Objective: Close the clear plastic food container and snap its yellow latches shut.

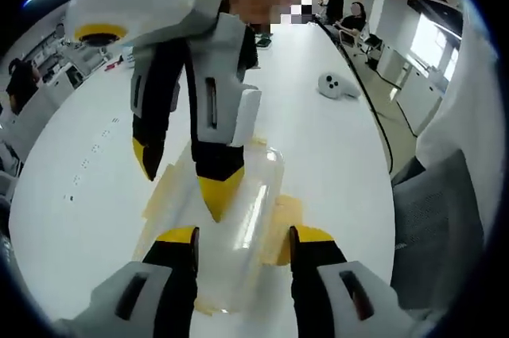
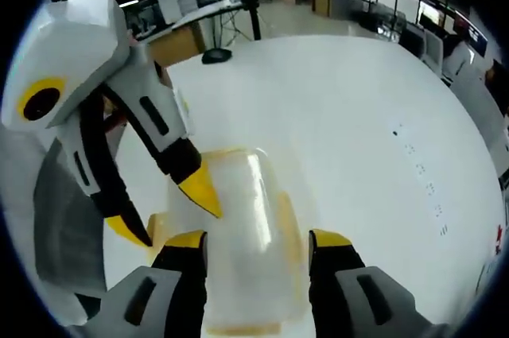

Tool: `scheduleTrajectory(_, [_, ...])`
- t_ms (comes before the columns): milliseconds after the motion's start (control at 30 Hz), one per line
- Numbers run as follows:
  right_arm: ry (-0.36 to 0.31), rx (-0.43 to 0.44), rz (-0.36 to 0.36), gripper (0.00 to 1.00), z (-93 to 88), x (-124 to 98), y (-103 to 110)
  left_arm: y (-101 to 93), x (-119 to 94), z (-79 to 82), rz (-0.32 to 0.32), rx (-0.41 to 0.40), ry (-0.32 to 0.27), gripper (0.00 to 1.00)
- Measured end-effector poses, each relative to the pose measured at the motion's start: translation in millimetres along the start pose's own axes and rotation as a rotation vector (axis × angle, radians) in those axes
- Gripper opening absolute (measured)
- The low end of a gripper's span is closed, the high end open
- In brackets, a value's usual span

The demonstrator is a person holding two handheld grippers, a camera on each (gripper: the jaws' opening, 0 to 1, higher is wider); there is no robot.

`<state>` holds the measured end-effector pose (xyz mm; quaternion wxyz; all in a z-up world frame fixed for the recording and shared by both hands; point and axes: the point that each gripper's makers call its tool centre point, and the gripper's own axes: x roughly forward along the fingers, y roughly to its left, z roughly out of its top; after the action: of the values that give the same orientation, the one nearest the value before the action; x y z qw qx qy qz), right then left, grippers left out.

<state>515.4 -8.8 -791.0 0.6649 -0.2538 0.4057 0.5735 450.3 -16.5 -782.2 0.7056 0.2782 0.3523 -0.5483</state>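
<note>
An open office with desks and monitors lies beyond a long white tabletop (image 1: 334, 163). The clear container (image 1: 238, 219) sits on it near the person, lid apparently down, with pale yellow latches (image 1: 285, 223) along its sides.

The step in hand looks like pressing the lid home and starting on the latches. The left tool (image 1: 242, 244) stands wide, one jaw on each side of the container and gripping nothing. The right tool (image 2: 258, 249) is likewise wide, straddling the container from the opposite end.

In the left gripper view, the right tool's tip rests on or just over the lid; I cannot tell which. Next, I judge, a jaw tip must hook a latch at the side and push it down until it snaps.
</note>
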Motion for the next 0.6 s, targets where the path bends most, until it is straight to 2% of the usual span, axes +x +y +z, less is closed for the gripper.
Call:
scheduleTrajectory(400, [-0.012, 0.054, 0.04, 0.56, 1.5, 5.8, -3.8, -2.7, 2.5, -1.8, 0.06, 0.039, -0.019, 0.51])
scheduleTrajectory(600, [-0.02, 0.093, 0.084, 0.54, -0.5, 7.6, -2.3, -3.4, 4.0, -2.8, 0.085, 0.07, -0.013, 0.52])
